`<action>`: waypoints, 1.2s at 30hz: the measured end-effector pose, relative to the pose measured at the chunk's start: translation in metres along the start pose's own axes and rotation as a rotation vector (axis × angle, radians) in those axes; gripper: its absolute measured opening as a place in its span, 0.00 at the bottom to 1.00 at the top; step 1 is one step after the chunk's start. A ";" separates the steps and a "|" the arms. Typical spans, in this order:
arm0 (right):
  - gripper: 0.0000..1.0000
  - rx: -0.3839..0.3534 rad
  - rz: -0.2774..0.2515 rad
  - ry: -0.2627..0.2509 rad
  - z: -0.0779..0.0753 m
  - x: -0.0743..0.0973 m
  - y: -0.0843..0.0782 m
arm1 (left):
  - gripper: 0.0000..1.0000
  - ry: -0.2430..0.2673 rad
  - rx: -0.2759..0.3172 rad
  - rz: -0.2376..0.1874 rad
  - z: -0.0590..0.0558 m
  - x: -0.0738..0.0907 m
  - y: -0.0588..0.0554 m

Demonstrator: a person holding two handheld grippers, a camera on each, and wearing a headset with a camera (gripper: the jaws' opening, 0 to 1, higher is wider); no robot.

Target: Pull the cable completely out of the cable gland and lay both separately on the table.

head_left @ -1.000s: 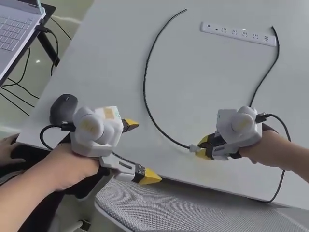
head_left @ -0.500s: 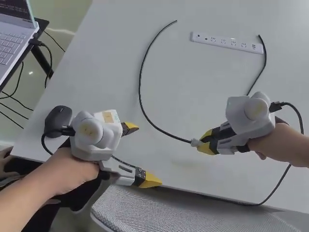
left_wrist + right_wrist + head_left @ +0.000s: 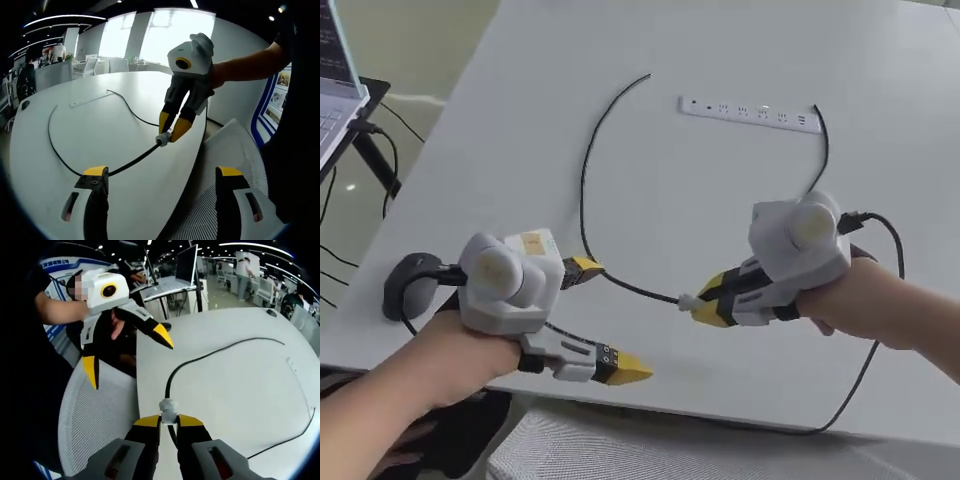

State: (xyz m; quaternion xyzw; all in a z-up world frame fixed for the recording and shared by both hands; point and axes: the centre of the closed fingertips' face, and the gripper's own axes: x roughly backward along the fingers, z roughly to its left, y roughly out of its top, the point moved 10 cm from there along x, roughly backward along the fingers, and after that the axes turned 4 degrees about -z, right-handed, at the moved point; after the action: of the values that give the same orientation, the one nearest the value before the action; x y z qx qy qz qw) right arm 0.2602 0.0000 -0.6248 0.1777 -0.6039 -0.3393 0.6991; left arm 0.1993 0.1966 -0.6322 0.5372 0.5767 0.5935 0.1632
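Observation:
A long black cable [image 3: 585,190] curves across the white table [image 3: 520,130] and ends in a small white cable gland [image 3: 688,300]. My right gripper [image 3: 705,303] is shut on the gland, just above the table near its front edge. In the right gripper view the gland [image 3: 168,407] sticks out past the closed jaws of the right gripper [image 3: 170,422], with the cable [image 3: 200,360] leading away from it. My left gripper [image 3: 610,318] stands open at the table edge, left of the gland. In the left gripper view, the open left gripper [image 3: 161,175] faces the gland [image 3: 162,139] and cable [image 3: 135,160].
A white power strip [image 3: 750,112] lies at the back of the table, its black cord trailing toward the right hand. A dark mouse [image 3: 405,285] sits at the table's left corner. A laptop [image 3: 335,70] stands off to the left. A mesh chair [image 3: 620,450] is below the front edge.
The head camera has shifted. My right gripper has carried the gland end a little closer to the left gripper. The left gripper stays open.

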 end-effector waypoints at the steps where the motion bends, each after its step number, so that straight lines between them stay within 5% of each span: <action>1: 0.07 0.008 0.009 0.001 0.001 0.002 0.001 | 0.88 -0.009 -0.010 -0.002 0.000 -0.003 0.003; 8: 0.06 0.078 0.031 0.001 0.003 0.014 0.011 | 0.84 -0.061 -0.013 -0.063 0.004 -0.019 0.027; 16: 0.06 0.133 0.034 0.008 0.011 0.026 0.026 | 0.77 -0.102 -0.043 -0.045 0.002 -0.030 0.029; 22: 0.06 0.166 0.040 0.019 0.015 0.027 0.029 | 0.68 -0.137 -0.089 -0.088 0.002 -0.034 0.036; 36: 0.06 0.219 0.015 0.037 0.012 0.031 0.034 | 0.40 -0.208 -0.138 -0.116 0.004 -0.040 0.042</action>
State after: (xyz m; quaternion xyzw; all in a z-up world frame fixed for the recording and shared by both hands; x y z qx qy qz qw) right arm 0.2585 0.0044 -0.5773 0.2548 -0.6256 -0.2625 0.6890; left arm 0.2353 0.1541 -0.6147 0.5491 0.5445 0.5624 0.2926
